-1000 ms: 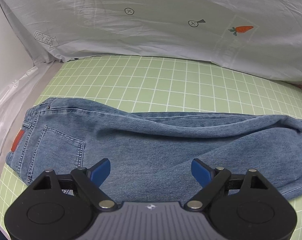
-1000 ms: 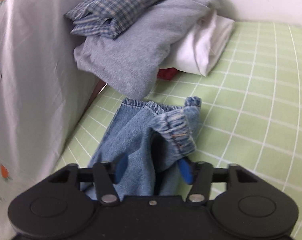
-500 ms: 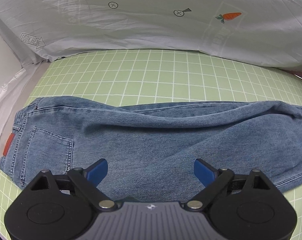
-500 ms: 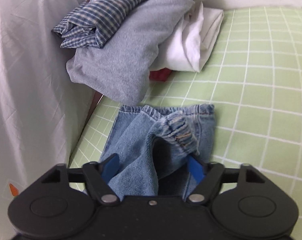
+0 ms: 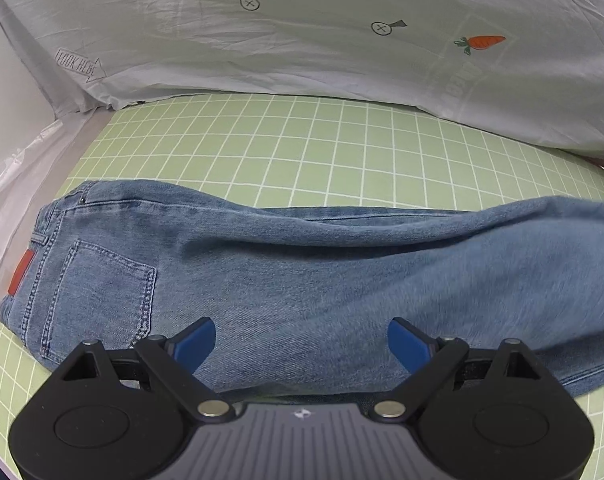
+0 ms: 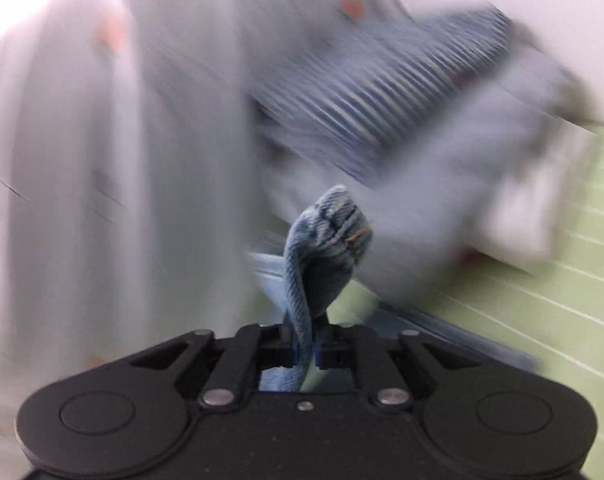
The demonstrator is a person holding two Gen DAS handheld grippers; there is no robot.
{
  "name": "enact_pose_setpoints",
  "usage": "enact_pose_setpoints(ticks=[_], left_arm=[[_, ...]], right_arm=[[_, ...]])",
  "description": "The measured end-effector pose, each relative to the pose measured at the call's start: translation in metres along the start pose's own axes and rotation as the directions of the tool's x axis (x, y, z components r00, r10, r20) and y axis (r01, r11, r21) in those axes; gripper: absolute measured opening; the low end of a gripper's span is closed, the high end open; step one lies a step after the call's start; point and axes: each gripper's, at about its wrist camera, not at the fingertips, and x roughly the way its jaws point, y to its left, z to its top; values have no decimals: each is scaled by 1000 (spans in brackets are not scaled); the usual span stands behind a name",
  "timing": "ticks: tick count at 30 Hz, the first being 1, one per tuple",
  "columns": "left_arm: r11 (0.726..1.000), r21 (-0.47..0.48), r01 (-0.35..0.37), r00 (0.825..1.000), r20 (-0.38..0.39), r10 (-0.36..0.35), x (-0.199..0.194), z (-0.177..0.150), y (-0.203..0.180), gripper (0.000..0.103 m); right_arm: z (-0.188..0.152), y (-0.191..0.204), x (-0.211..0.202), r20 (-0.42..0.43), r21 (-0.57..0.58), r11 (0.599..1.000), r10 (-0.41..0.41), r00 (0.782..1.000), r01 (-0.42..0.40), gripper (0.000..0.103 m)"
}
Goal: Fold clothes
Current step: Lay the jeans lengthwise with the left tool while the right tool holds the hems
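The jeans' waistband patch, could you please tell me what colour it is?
Orange-red patch, clearest in the left wrist view.

Both wrist views close, angled down; shared: jeans [image 5: 302,272], mat [image 5: 302,152].

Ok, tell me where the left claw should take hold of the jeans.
Grip the waistband of the jeans near the red patch. Come from above: it lies flat on the green mat, and the left claw hangs open over the seat.
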Motion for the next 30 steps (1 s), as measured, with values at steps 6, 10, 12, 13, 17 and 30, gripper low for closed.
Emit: enact_pose_setpoints(ticks=[6,10,12,13,17,30], left_arm=[[999,32,-1,1000,-20,1,5,0,-4,93],[998,64,13,1000,-29,-11,7,0,-11,93],[997,81,18,1000,-23,-16,6,0,-13,93],[996,82,18,1000,-20,-16,5,-1,-13,93],[998,55,9,1000,-24,-7,4,-3,-6,93],[989,-115,-87,996,9,89,-4,-4,55,93]], right_arm=[[-37,-57,13,-101,212,976,-22,995,43,46],[-36,-47,21,-96,168,984,-48,994,64,47],[-36,-43,27,-90,151,986,-62,994,76,39],[-35,-40,28,-93,120,988,-81,992,92,32],[-24,-30,15,-59,49,994,-94,994,97,4],[-27,-52,-8,-66,-65,940,-339,939,335,26]])
